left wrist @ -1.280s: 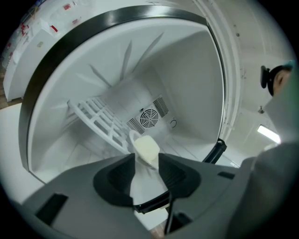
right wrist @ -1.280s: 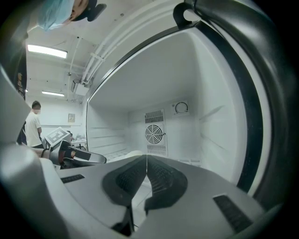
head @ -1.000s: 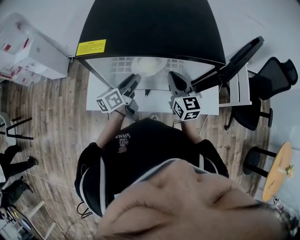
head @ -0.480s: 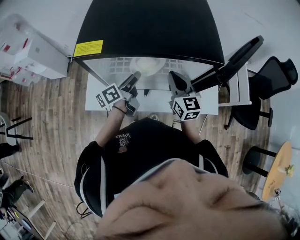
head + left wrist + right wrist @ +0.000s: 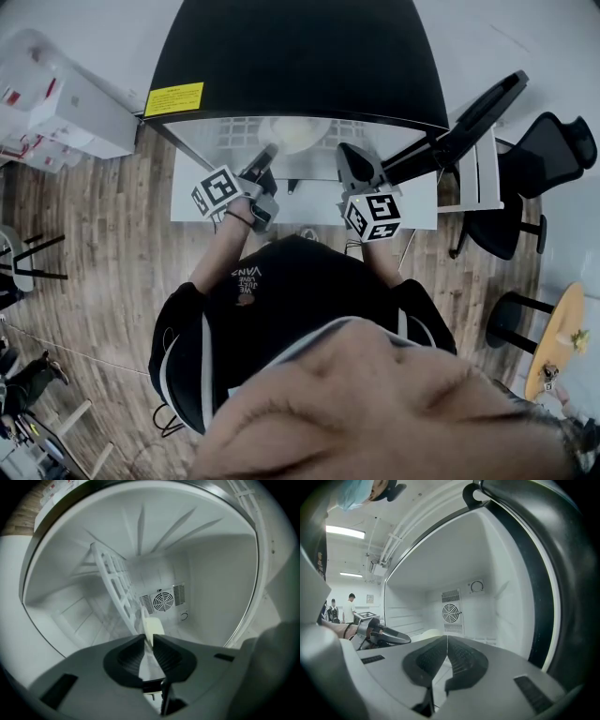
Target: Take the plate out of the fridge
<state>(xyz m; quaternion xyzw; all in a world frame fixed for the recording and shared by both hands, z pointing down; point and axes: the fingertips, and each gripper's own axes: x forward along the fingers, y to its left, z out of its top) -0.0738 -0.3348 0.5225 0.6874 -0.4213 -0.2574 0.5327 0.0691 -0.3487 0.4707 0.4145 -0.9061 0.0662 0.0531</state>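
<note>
Inside the fridge [image 5: 300, 56], the plate [image 5: 153, 626] sits on the wire shelf [image 5: 234, 125]. The left gripper [image 5: 149, 638] has just been closing, and its jaws now pinch the plate's rim. At the fridge's mouth the right gripper [image 5: 446, 638] hovers, jaws pressed together, empty.

A plate [image 5: 296, 133] lies in the open fridge [image 5: 291, 56]. The left tool [image 5: 269, 153] has just been closing its jaws on the plate's rim, with the right tool [image 5: 348, 156] alongside.

I'm in some office-type lab room: swivel chair [image 5: 553, 155], stacked boxes [image 5: 66, 108], strip lights [image 5: 344, 531], fridge [image 5: 300, 56] on a table [image 5: 187, 202].
</note>
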